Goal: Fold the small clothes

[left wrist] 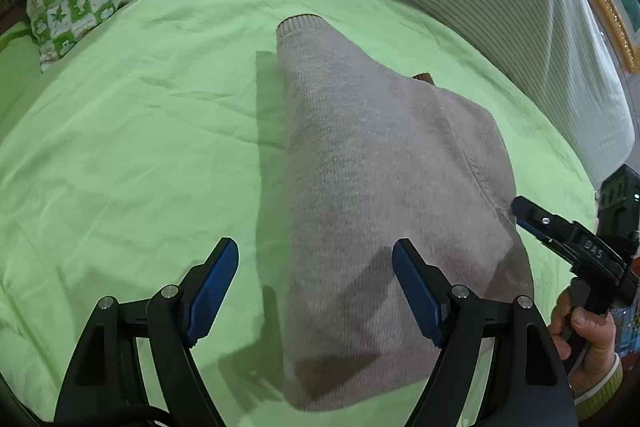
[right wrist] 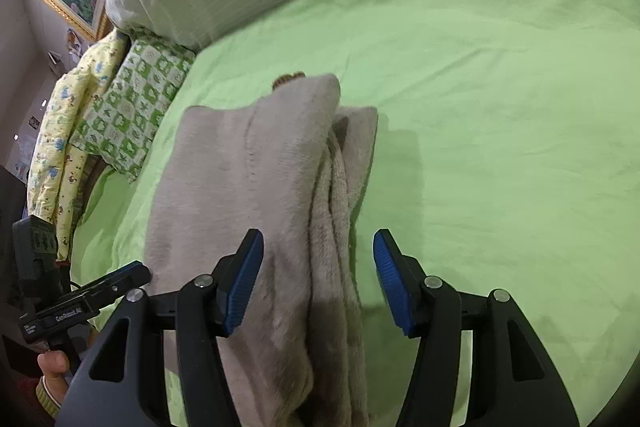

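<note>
Open jaws over folded sweater (left wrist: 384,187)

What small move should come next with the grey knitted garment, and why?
Probably lift both grippers clear: the grey knitted garment already lies folded lengthwise on the green bedsheet. The left gripper and right gripper both have open jaws, pressing nothing. A crosswise fold might follow.

The right gripper (left wrist: 532,223), at three o'clock in the left wrist view, carries pale letters on its black body that look like "DAS", seen upside down. The left gripper (right wrist: 120,281), at eight o'clock in the right wrist view, bears small white lettering, roughly "GenRobot.AI".
</note>
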Action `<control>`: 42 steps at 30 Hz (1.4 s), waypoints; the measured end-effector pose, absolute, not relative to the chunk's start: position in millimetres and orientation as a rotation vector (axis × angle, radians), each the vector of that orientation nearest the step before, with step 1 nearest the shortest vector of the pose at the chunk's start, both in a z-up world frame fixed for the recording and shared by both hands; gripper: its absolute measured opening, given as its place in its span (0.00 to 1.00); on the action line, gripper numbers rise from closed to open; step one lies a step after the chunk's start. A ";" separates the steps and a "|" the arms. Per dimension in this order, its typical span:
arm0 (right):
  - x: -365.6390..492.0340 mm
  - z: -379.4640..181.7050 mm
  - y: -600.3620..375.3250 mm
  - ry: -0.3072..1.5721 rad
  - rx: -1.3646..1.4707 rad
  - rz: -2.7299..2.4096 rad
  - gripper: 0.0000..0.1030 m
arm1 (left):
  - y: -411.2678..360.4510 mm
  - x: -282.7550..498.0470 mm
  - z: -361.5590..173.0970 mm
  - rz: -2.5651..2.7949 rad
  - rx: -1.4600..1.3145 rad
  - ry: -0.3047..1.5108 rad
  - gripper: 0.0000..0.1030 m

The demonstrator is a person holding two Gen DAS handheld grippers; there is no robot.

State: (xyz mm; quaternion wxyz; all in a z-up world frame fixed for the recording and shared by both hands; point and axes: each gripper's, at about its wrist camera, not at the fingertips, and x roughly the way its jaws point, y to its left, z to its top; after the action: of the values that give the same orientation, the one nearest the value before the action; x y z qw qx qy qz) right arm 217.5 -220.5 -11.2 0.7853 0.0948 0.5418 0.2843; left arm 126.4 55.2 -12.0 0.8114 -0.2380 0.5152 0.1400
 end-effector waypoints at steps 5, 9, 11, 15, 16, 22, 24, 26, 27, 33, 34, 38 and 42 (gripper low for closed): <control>189.5 12.3 -228.0 1.118 0.180 0.633 0.57 | 56.4 100.6 -8.8 0.298 -0.510 1.105 0.78; 165.6 17.6 -231.0 1.121 0.159 0.652 0.57 | 50.8 82.2 -11.3 0.291 -0.484 1.122 0.78; 154.2 15.9 -233.1 1.129 0.157 0.656 0.57 | 46.6 73.1 -12.7 0.287 -0.468 1.130 0.78; 134.0 7.0 -237.0 1.166 0.152 0.662 0.55 | 39.6 57.9 -20.0 0.280 -0.462 1.157 0.78; 129.8 3.8 -236.1 1.178 0.142 0.662 0.54 | 38.2 55.5 -21.7 0.280 -0.458 1.162 0.78; 122.6 -15.0 -230.2 1.238 0.105 0.653 0.16 | 34.6 48.5 -32.6 0.279 -0.453 1.183 0.78; 122.9 -17.0 -228.0 1.237 0.084 0.647 0.11 | 32.9 49.6 -35.2 0.277 -0.440 1.186 0.78; 122.9 -9.7 -226.4 1.205 0.054 0.637 0.08 | 30.4 52.1 -37.3 0.278 -0.417 1.188 0.78; 122.8 -5.6 -226.5 1.191 0.052 0.635 0.07 | 29.1 53.2 -38.1 0.278 -0.407 1.189 0.78; 123.7 0.5 -227.3 1.144 -0.058 0.603 0.07 | 16.6 59.6 -46.7 0.274 -0.356 1.224 0.78; 123.5 -5.9 -226.4 1.153 -0.080 0.592 0.07 | 15.2 59.9 -47.9 0.274 -0.350 1.226 0.78; 124.9 -29.5 -228.3 1.198 -0.089 0.566 0.07 | 10.2 61.4 -52.9 0.269 -0.336 1.240 0.78; 126.5 -29.8 -234.6 1.212 -0.023 0.558 0.09 | 9.6 59.3 -52.9 0.271 -0.328 1.238 0.78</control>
State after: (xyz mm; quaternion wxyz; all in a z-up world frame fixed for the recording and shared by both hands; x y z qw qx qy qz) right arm 126.5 -234.6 -29.8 0.7857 -0.0107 0.5619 0.2586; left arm 59.3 9.6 -52.9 0.7933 -0.1526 0.5757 0.1260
